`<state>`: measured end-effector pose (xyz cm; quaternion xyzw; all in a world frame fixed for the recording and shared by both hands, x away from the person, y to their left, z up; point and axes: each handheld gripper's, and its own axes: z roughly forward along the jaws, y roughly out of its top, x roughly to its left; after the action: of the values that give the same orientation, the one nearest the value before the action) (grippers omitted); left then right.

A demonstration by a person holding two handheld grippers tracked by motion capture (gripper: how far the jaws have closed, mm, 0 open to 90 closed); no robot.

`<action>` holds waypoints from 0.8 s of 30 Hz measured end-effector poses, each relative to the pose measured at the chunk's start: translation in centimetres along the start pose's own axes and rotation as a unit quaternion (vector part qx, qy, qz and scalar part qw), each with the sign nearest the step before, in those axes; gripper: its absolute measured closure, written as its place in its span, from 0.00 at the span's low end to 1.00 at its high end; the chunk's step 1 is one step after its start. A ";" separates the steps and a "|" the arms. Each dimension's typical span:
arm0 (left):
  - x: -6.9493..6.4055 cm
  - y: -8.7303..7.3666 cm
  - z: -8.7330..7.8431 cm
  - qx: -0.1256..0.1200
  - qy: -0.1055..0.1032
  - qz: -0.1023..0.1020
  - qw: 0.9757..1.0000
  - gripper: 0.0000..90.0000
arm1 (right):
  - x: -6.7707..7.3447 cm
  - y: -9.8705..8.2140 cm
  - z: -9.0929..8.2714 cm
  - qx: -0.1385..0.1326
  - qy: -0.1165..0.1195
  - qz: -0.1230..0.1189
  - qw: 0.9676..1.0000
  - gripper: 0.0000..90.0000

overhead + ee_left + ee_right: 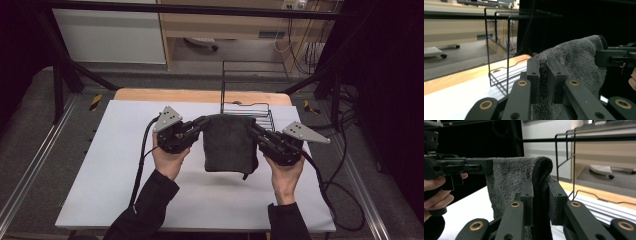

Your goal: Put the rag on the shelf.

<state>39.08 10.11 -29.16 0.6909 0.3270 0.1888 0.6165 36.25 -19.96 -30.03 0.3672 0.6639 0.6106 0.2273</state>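
Grey towel point(230, 142) pinched between left tool point(201, 123) and right tool point(252, 131)

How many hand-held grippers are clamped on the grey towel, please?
2: the left hand-held gripper grips the towel at its upper left corner, and the right hand-held gripper grips its upper right corner.

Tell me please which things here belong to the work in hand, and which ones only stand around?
In use:
- towel, folded, held up between both grippers
- left gripper, shut on its left top corner
- right gripper, shut on its right top corner

Standing by:
- wire rack, behind the towel
- table
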 end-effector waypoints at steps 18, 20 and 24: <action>-0.8 3.3 1.6 -0.053 -0.002 0.001 0.999 0.89 | -0.5 3.3 -0.4 -0.052 -0.033 -0.014 0.998 0.86; -0.9 3.7 1.8 -0.059 -0.003 0.004 0.998 0.89 | -0.5 3.6 -0.4 -0.058 -0.037 -0.012 0.998 0.86; -1.0 4.7 2.0 -0.068 -0.005 0.005 0.998 0.89 | -0.6 4.3 -0.6 -0.070 -0.040 -0.014 0.997 0.86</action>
<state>40.77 7.82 -24.75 0.6501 0.3068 0.2102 0.6626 37.12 -20.86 -25.83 0.3656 0.6148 0.6370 0.2875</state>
